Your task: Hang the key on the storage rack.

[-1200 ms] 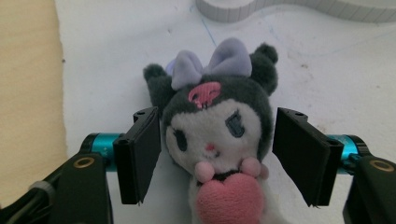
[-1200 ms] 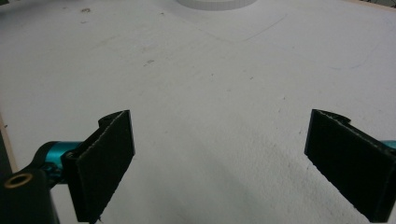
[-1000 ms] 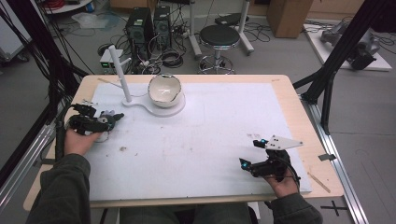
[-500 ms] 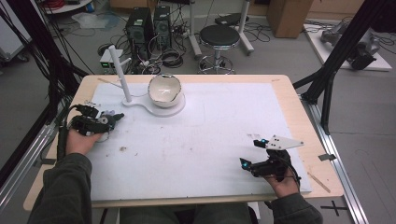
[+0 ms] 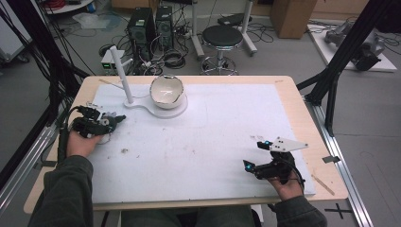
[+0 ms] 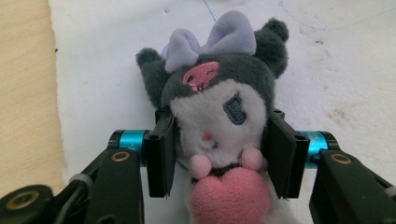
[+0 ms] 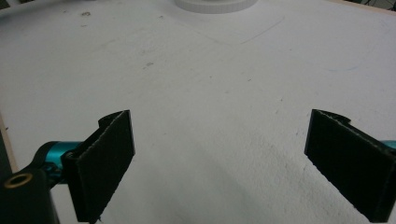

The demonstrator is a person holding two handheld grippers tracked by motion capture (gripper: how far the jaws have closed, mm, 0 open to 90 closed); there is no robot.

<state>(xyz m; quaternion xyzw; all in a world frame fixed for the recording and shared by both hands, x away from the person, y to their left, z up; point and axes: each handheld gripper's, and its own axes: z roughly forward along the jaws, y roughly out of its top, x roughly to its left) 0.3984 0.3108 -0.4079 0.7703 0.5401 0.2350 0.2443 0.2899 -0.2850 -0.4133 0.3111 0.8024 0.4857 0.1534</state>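
While the left gripper (image 6: 217,154) has just been closing and now pinches the plush (image 6: 219,121) at the mat's (image 5: 213,137) left edge, the right gripper (image 7: 219,158) gapes, and that soft head could squirm free when lifted.

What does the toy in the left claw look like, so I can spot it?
Start at the white mat on the table and go to its left edge, near the bowl stand. There the left claw is shut on a small plush: dark grey head, white face, lilac bow, pink heart at its chest.
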